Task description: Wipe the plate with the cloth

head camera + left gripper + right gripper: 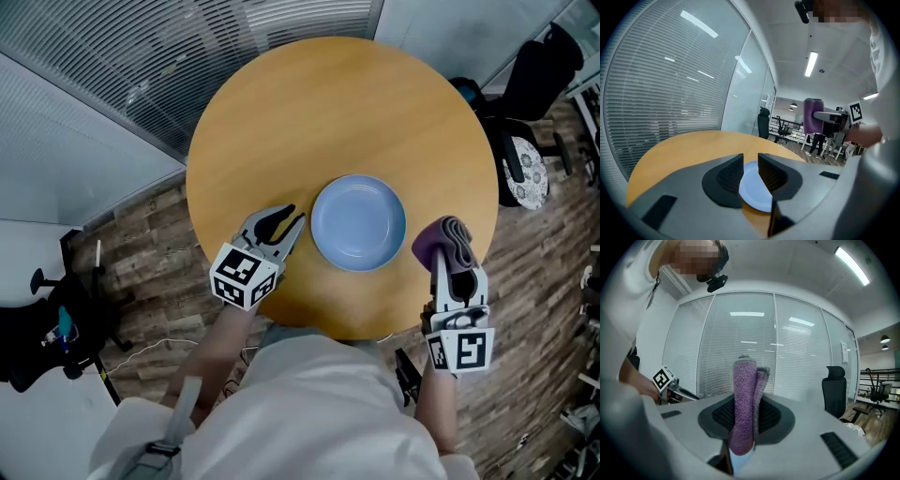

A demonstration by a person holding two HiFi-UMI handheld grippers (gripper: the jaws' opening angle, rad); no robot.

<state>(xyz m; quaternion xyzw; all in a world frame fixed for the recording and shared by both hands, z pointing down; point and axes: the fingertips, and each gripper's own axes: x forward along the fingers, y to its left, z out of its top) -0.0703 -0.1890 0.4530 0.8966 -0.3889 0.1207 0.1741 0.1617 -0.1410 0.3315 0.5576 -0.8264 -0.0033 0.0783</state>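
Head view: The round wooden bench carries a pale blue plate toward its near edge. The left claw sits over the bench just beside the plate's left rim. The right claw sits at the near right edge, beside the plate's right rim, and holds a folded purple cloth.

Left gripper view: The left claw has its jaws slightly spread. Nothing is pinched; the plate shows through the gap.

Right gripper view: The right claw is pressed onto the cloth, which stands upright between the pads.
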